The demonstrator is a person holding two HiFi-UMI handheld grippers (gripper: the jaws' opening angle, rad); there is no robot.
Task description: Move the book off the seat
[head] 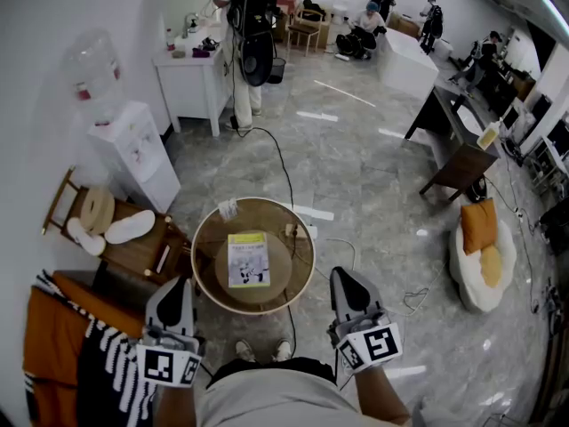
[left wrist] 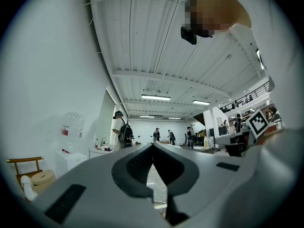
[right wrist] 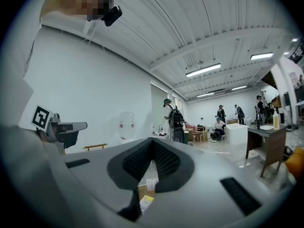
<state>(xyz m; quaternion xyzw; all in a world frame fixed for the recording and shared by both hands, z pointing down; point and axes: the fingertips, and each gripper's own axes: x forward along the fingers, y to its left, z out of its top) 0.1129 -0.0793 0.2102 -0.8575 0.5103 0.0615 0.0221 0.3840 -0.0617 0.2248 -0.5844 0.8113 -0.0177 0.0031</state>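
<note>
Left gripper (head: 176, 285) and right gripper (head: 343, 276), fingers (right wrist: 137, 161) pressed together empty, hovered short of the thin, likely light book (head: 248, 259), best pinched by its near edge.

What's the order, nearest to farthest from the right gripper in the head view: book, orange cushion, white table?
1. book, just left of the right gripper
2. orange cushion, off to the right
3. white table, far upper left

Cover print on the yellow-and-white paperback book (head: 248, 258), twelve o'clock from the person (head: 276, 397), is too small to read. Under the grey right gripper (right wrist: 153, 141) just a yellow corner peeks out. At eight o'clock, the orange and black-striped cloth (head: 53, 345) runs off the edge.
</note>
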